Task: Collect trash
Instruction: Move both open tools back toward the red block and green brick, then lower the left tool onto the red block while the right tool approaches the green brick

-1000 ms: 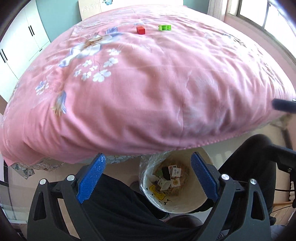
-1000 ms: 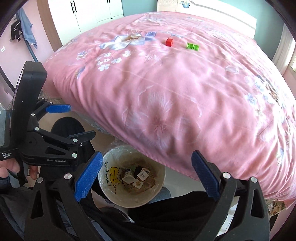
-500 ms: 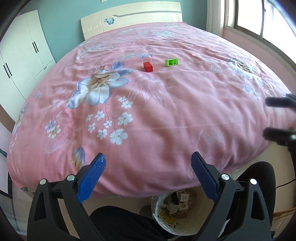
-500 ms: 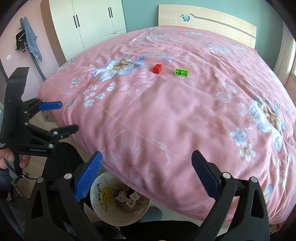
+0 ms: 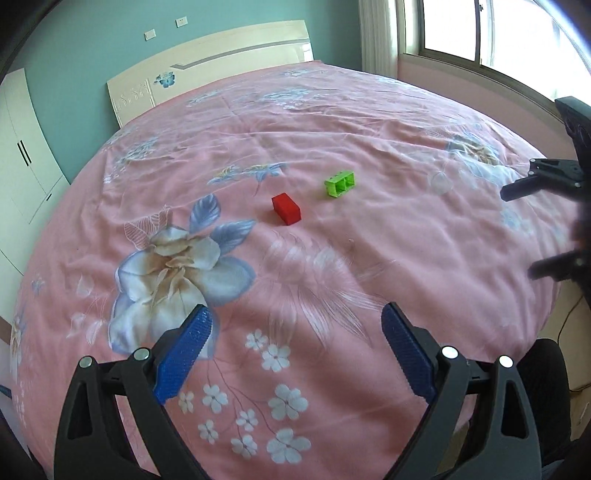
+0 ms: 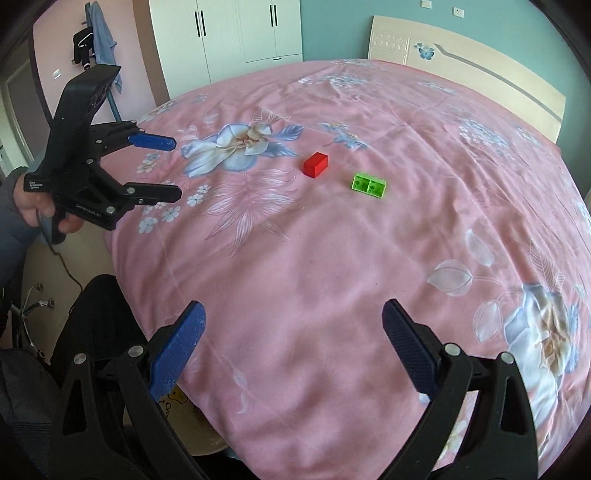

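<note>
A red block [image 5: 286,209] and a green brick [image 5: 340,183] lie side by side on the pink flowered bedspread [image 5: 369,258], far ahead of both grippers. They also show in the right wrist view: the red block [image 6: 316,164] and the green brick [image 6: 369,185]. My left gripper [image 5: 295,354] is open and empty above the near part of the bed; it shows from the side in the right wrist view [image 6: 173,168]. My right gripper [image 6: 293,350] is open and empty over the bed's edge. The rim of the trash bin [image 6: 207,441] peeks out under the bed's edge.
A cream headboard [image 5: 221,70] stands at the far end of the bed. White wardrobes [image 6: 236,33] line the wall. A window [image 5: 480,33] is at the right. My dark-clad legs [image 6: 96,317] are beside the bed.
Both grippers have risen and tilted up from over the trash bin to face the bedspread. The bin has dropped almost out of view; the blocks look nearer.
</note>
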{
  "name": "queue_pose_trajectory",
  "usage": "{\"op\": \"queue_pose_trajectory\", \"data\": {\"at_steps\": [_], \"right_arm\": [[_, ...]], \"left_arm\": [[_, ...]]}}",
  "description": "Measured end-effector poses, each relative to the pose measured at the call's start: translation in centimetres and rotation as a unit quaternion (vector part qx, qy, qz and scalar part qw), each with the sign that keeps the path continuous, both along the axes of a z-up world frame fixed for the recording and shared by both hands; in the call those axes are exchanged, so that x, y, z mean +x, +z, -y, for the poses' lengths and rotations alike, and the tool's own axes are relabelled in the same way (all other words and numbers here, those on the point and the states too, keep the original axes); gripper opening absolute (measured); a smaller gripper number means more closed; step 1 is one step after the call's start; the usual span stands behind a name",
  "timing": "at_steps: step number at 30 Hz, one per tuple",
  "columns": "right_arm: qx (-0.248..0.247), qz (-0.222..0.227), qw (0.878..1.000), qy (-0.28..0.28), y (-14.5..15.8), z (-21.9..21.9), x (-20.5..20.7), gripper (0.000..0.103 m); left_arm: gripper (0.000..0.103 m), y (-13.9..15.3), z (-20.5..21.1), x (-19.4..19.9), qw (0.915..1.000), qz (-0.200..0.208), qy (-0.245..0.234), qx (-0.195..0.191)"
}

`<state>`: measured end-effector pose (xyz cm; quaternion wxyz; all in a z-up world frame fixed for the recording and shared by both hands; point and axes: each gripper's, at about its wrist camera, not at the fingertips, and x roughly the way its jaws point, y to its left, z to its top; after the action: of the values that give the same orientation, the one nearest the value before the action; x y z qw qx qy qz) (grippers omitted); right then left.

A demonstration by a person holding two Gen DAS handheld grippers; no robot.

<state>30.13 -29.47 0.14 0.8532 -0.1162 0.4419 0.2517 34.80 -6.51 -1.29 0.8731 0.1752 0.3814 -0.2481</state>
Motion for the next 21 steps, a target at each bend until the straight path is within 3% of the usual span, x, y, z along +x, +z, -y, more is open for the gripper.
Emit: {"op": "queue_pose_trajectory", "data": {"at_steps": [10, 15, 21], "right_arm": [[-0.023, -0.028, 0.996, 0.077, -1.4, 2.4, 8.6, 0.094], [-0.019, -0.039, 0.993, 0.109, -1.8, 2.8, 11.9, 0.094], [-0.028, -0.058, 0.99, 0.125, -2.9, 2.9, 14.6, 0.094]], "left_arm": [[0.095, -0.1, 2.3, 7.7, 0.9952, 0.028, -0.093, 0.002], [0.095, -1.6, 3.9, 9.7, 0.9879, 0.017, -0.154, 0.011], [0.095, -3.9, 5.2, 12.6, 0.9852, -0.01, -0.171, 0.013]]}}
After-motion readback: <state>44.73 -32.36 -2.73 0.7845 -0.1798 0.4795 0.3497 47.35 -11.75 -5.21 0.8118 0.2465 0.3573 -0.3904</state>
